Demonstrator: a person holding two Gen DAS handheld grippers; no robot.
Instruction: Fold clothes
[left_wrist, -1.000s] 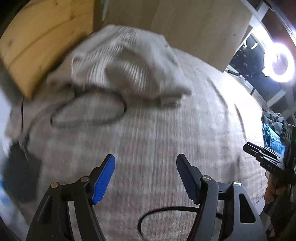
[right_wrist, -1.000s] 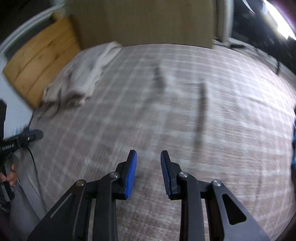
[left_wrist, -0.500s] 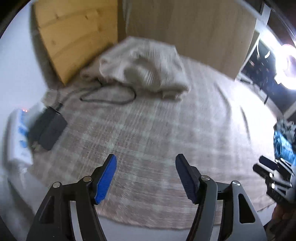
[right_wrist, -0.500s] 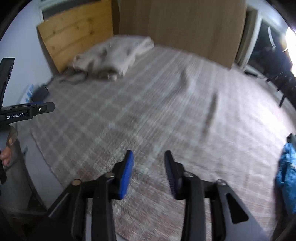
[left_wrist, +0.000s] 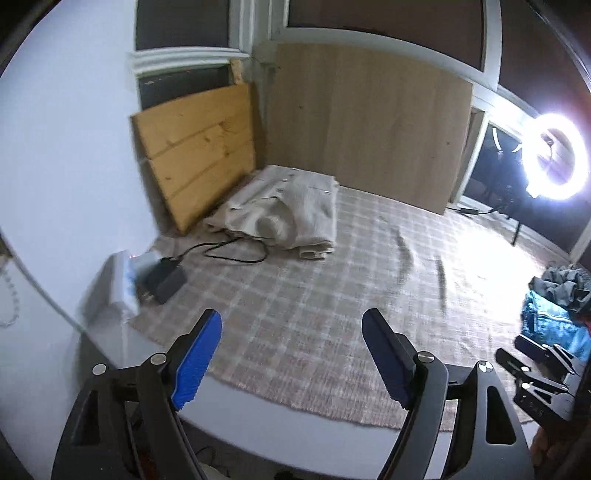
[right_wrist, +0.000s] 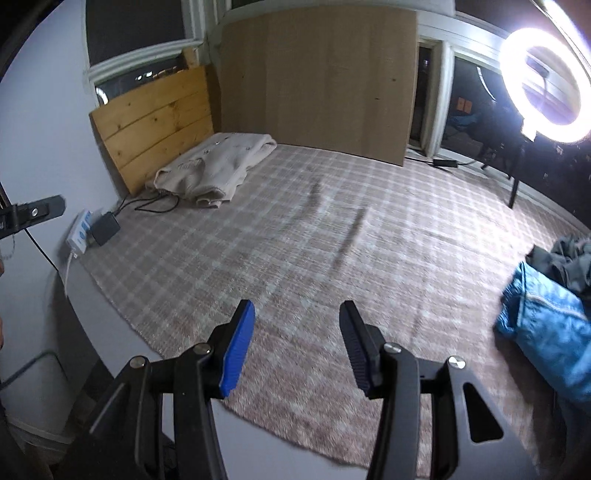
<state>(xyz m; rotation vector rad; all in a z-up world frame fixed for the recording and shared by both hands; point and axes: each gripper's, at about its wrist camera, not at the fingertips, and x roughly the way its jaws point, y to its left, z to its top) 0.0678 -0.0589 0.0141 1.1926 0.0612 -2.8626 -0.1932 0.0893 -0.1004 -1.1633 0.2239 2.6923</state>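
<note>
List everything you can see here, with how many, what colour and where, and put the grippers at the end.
cream garment: one, folded, far left corner of the rug
blue garment: one, crumpled, right edge of the rug
grey garment: one, crumpled, just behind the blue one
plaid rug: one, beige and pink, covering the surface
pine board: one, yellow, leaning behind the cream garment
tan panel: one, upright at the back
black adapter: one, with cable, left rug edge
ring light: one, white, lit, right
left gripper: black with blue pads, open, empty
right gripper: same, open, empty
</note>
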